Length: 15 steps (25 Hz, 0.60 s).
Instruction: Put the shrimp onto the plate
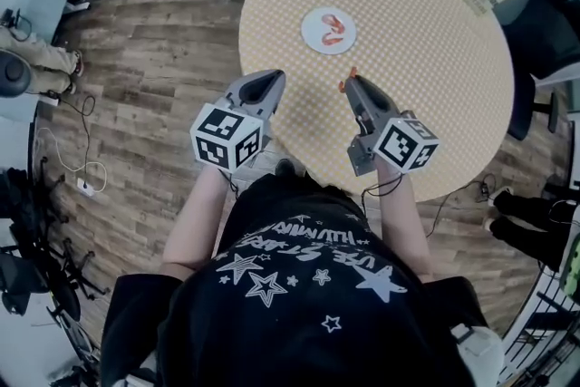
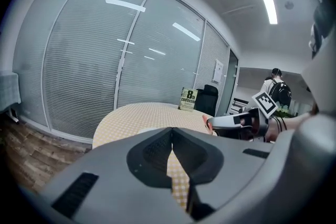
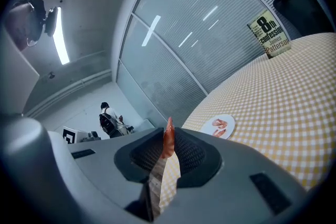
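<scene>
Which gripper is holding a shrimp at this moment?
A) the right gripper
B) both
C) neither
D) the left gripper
A: the jaws of the right gripper pinch a shrimp, while the left gripper is shut on nothing.

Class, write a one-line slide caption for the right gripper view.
Right hand-held gripper shut on a shrimp over the checked table, two more shrimp on the white plate beyond.
</scene>
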Available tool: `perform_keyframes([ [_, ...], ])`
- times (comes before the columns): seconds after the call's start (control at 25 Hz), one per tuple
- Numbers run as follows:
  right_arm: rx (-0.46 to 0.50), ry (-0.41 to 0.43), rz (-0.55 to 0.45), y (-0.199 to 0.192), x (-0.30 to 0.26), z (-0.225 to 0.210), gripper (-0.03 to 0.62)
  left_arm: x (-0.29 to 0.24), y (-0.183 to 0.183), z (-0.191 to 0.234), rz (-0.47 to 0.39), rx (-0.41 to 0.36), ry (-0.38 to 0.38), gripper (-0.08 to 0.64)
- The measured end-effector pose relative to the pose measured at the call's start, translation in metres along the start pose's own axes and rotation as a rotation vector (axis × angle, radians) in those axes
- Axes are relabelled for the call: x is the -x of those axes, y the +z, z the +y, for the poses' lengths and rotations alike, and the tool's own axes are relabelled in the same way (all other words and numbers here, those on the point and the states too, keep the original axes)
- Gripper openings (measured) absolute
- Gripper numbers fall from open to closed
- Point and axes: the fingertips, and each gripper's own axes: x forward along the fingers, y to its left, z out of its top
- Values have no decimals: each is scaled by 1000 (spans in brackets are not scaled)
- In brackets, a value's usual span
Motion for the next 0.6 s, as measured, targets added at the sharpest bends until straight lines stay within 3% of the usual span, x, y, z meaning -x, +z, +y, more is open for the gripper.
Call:
perform_keyframes([
  [0.28, -27, 13, -22, 2, 8, -19, 72, -15, 2, -12, 21, -41, 14, 9],
  [0.6, -34, -63, -13, -8, 0, -32, 72, -35, -7, 1, 57, -50, -48, 9],
])
